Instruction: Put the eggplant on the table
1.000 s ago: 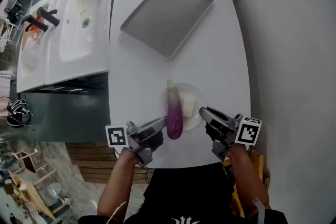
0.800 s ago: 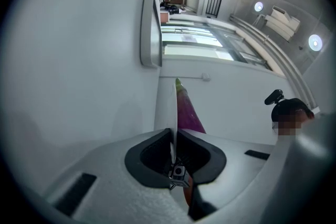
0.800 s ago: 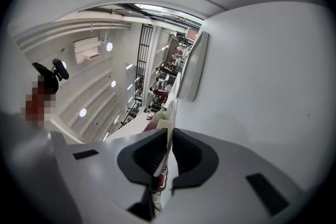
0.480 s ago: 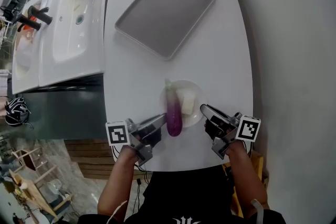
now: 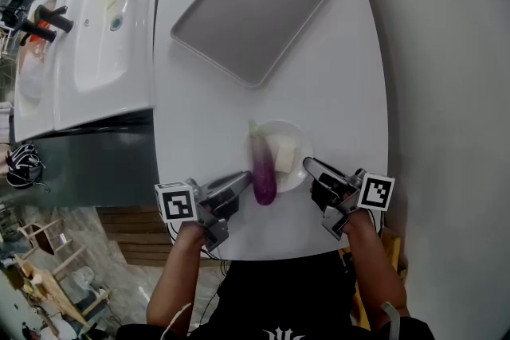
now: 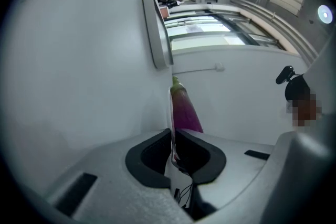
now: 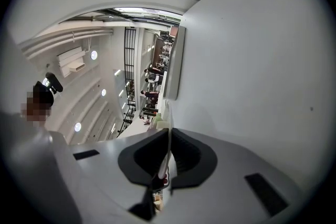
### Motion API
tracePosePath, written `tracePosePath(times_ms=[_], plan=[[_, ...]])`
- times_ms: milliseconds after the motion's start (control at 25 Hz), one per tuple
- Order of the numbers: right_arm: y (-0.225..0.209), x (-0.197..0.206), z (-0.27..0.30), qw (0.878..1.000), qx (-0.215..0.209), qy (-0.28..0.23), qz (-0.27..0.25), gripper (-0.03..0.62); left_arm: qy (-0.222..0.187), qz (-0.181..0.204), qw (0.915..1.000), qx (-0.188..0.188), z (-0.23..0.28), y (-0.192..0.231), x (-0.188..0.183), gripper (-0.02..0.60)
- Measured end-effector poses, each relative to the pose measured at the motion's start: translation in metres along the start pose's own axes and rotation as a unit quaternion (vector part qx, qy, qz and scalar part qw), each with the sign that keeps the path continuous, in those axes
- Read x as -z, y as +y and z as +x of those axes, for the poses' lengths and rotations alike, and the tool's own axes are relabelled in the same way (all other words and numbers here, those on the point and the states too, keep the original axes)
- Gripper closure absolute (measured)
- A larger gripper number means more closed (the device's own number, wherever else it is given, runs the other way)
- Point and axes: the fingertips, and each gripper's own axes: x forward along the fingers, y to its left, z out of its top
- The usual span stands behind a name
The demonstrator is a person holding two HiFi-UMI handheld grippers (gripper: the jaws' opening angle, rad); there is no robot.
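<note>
Right gripper (image 5: pixel 307 165) has closed on the plate (image 5: pixel 298 138) rim, covering it there.

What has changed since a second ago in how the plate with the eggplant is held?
The left hand-held gripper and the right hand-held gripper lowered the plate with the eggplant toward the table; it looks slightly smaller in the head view. Nothing was let go: both stay clamped on the plate's rim. The eggplant and the white block lie on the plate as before; the tray has not moved.
</note>
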Motion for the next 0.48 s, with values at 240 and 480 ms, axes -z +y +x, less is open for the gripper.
tracePosePath(times_ms=[240, 480], plan=[[-0.013, 0.004, 0.001, 1.000, 0.026, 0.011, -0.009, 0.579, 0.015, 0.016, 0.9993, -0.030, 0.003, 0.010, 0.003, 0.557], [-0.017, 0.007, 0.007, 0.999, 0.043, 0.019, -0.022, 0.579, 0.033, 0.037, 0.9966, -0.066, 0.001, 0.020, 0.003, 0.557]])
